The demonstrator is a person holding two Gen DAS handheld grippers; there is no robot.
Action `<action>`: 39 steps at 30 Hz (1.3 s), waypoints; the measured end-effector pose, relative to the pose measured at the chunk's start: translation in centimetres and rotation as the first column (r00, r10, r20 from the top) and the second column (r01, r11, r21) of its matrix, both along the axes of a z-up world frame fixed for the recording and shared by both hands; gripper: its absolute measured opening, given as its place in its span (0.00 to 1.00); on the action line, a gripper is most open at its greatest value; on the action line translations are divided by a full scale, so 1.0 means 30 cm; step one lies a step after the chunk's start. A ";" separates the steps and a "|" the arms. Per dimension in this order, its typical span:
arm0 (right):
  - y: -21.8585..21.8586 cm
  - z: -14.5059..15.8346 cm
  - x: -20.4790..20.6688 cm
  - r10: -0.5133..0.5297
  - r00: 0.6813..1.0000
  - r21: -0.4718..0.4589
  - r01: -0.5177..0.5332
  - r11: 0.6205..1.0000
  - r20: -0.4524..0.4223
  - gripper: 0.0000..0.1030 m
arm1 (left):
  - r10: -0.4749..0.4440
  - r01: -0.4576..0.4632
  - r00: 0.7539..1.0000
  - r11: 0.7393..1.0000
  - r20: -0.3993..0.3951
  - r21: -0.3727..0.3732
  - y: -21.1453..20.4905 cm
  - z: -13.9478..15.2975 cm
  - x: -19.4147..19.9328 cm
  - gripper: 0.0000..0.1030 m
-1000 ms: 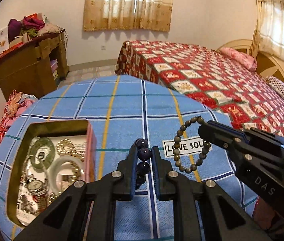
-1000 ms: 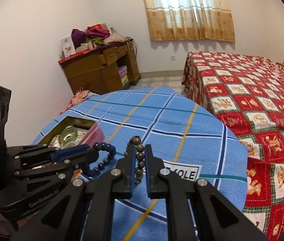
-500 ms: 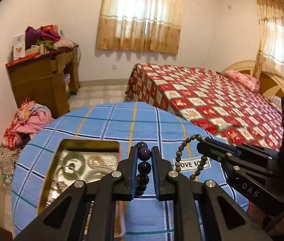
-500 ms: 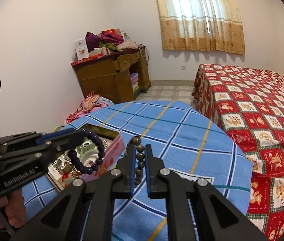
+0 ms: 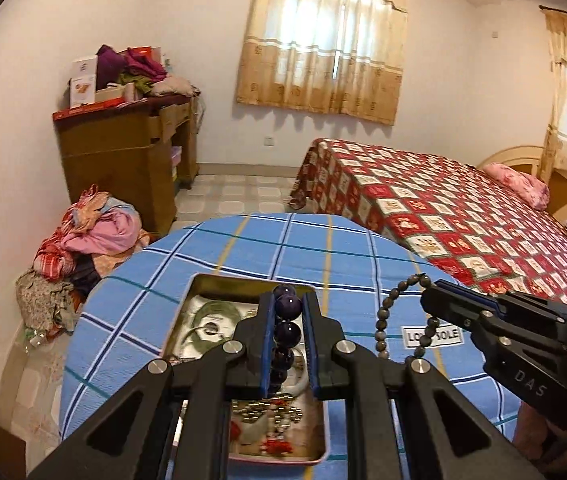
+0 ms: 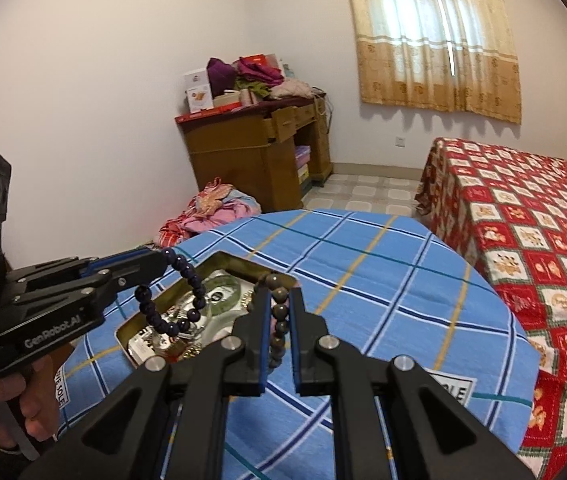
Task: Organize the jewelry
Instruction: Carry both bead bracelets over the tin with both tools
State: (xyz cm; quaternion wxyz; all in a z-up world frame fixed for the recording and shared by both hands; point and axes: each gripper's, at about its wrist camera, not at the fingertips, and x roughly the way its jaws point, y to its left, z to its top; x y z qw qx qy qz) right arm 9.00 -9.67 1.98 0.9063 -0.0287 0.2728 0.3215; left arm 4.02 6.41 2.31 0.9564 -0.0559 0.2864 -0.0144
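My left gripper [image 5: 288, 300] is shut on a dark purple bead bracelet [image 5: 286, 332] and holds it in the air right over the open gold tin [image 5: 219, 280] of jewelry. My right gripper [image 6: 280, 298] is shut on a grey-brown bead bracelet [image 6: 279, 316] and holds it above the blue checked table, beside the tin's right side [image 6: 223, 258]. The right gripper also shows in the left wrist view [image 5: 431, 298] with its bracelet [image 5: 383, 320] hanging. The left gripper shows in the right wrist view [image 6: 163, 260] with the purple bracelet [image 6: 187, 300] dangling over the tin.
The round table has a blue checked cloth [image 5: 323, 248] with a white label [image 5: 433, 336]. A bed with a red patterned cover [image 5: 443, 208] stands at the right. A wooden desk [image 5: 123, 160] and a pile of clothes [image 5: 87, 236] are at the left.
Both grippers have lifted and moved left with their bracelets. The left one now hangs over the tin, and the right one has come up beside it.
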 end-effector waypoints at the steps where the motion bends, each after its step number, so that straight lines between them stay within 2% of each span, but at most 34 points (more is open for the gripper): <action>1: 0.012 0.001 0.000 0.007 1.000 -0.002 -0.007 1.000 0.003 0.11 | 0.007 -0.007 1.000 1.000 -0.002 -0.002 0.008 -0.002 -0.001 0.13; 21: 0.200 -0.012 0.035 0.106 0.994 -0.034 -0.106 0.994 0.021 0.11 | 0.080 -0.080 0.996 0.997 -0.040 -0.001 0.113 -0.083 0.021 0.13; 28: 0.249 -0.072 0.069 0.111 0.994 -0.057 -0.111 0.992 -0.007 0.11 | 0.089 -0.090 0.994 0.996 -0.067 -0.004 0.144 -0.127 0.047 0.13; 39: 0.279 -0.175 0.090 0.094 0.994 -0.110 -0.100 0.989 -0.062 0.11 | 0.054 -0.052 0.992 0.999 -0.114 0.016 0.116 -0.190 0.078 0.13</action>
